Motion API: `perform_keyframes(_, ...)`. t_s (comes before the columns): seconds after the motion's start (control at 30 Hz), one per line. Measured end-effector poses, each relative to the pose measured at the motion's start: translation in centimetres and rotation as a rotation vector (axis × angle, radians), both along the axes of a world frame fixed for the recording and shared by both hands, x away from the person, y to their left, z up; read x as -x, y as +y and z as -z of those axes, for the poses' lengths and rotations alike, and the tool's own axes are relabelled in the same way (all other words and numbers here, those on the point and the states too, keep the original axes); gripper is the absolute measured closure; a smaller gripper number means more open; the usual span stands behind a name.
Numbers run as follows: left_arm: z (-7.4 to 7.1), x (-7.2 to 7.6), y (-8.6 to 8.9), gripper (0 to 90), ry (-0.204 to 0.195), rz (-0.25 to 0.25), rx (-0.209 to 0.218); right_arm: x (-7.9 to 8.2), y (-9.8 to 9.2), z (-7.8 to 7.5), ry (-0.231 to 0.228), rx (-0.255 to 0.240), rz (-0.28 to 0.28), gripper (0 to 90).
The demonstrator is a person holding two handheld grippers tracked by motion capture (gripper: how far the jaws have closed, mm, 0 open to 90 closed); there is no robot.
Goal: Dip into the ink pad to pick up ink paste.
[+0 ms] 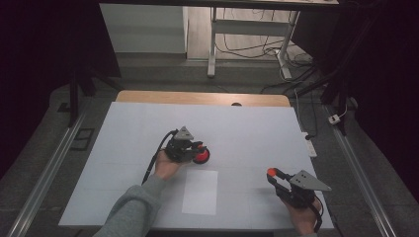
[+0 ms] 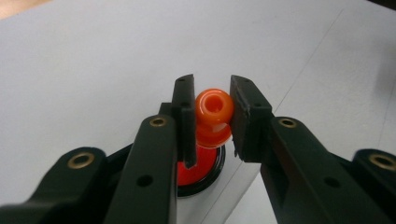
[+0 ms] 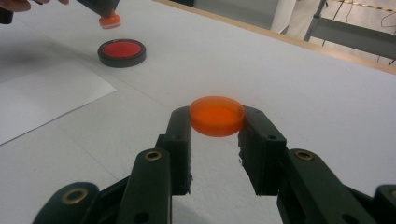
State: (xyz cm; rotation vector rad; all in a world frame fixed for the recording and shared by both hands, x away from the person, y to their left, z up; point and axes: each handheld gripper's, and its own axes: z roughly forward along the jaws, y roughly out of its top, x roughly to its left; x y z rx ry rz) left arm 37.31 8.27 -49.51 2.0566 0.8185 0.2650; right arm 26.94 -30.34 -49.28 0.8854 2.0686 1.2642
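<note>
left gripper (image 2: 212,112) clamps orange stamp (image 2: 214,116) over ink pad (image 3: 122,52) | right gripper (image 3: 215,122) clamps orange lid (image 3: 217,115) - near table edge (image 1: 316,217)

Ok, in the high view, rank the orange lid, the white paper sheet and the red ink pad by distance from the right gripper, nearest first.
1. Orange lid: between the right gripper jaws.
2. White paper sheet: to its left, front of the table.
3. Red ink pad: farther left, under the left gripper.
</note>
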Motion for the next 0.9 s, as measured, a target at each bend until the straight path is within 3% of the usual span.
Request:
perform_keyframes(0.1, 0.4, -0.2, -0.2, 72.2, -0.002, -0.013, -0.027, 0.0, 0.0, 0.0, -0.002, 0.001, 0.004, 64.5)
perform_keyframes(0.9, 2.3, -1.0, -0.5, 72.2, 0.017, -0.045, -0.087, 0.3, -0.1, 0.0, -0.008, 0.0, 0.007, 64.4)
